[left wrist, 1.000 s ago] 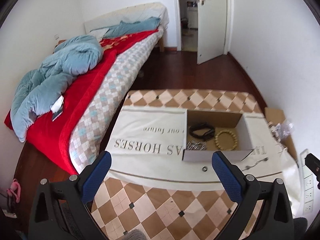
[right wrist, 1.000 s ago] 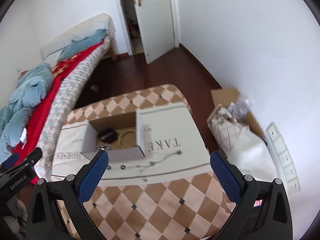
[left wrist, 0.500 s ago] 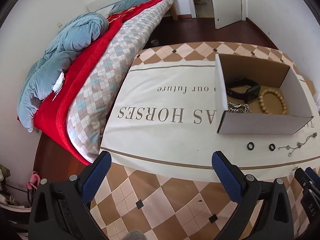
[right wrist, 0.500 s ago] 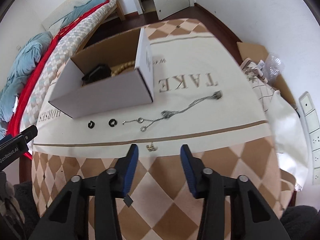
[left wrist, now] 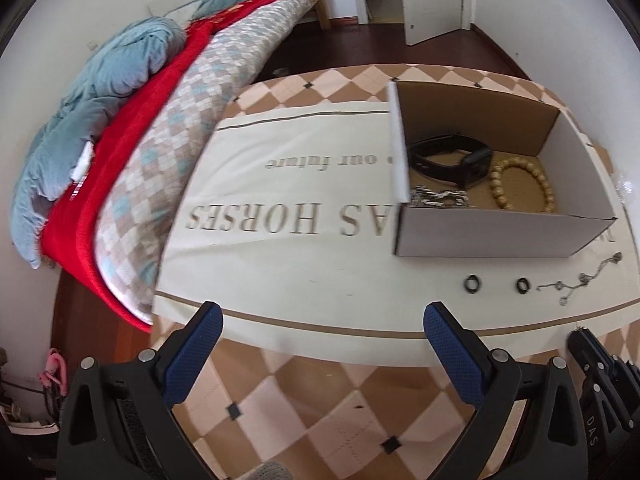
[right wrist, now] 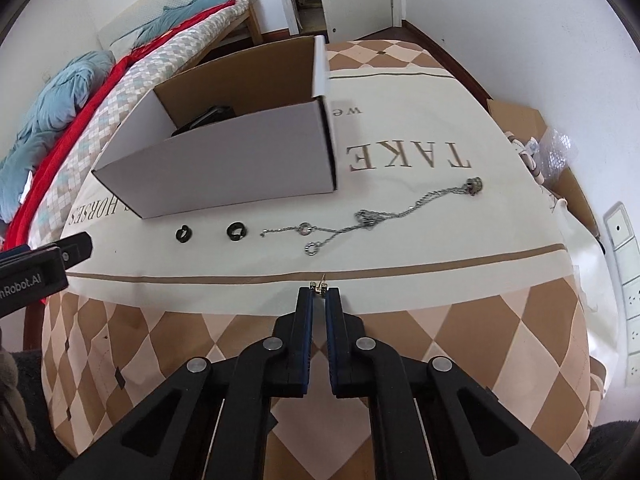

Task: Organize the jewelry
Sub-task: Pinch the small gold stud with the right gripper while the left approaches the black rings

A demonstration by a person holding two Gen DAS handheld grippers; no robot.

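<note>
**Small gold piece pinched at the cloth's front stripe**

Nearest the right wrist camera, the right blue-padded black gripper [right wrist: 319, 289] is clenched on a tiny gold-coloured earring-like piece [right wrist: 319, 285], held at the fingertips just over the brown stripe of the cream printed cloth [right wrist: 400, 184]. The left blue-padded black gripper [left wrist: 322, 330] hangs released, its jaws wide apart above the brown-and-beige diamond-patterned table cover [left wrist: 320, 392], gripping nothing.

Just beyond the stripe, 2 small black rings [right wrist: 236, 231] lie side by side on the cloth, with a thin silver chain necklace [right wrist: 372, 216] strewn to their right, its pendant end near the word TAKE.

Behind these stands an open white cardboard box [left wrist: 480, 232]. Inside it lie a black wristwatch [left wrist: 452, 162], a tan wooden bead bracelet [left wrist: 522, 186] beside it, and a silver link chain [left wrist: 438, 198] against the near wall.

Farther off, a bed with a red blanket and blue quilt [left wrist: 120, 120] runs along the left wall.
</note>
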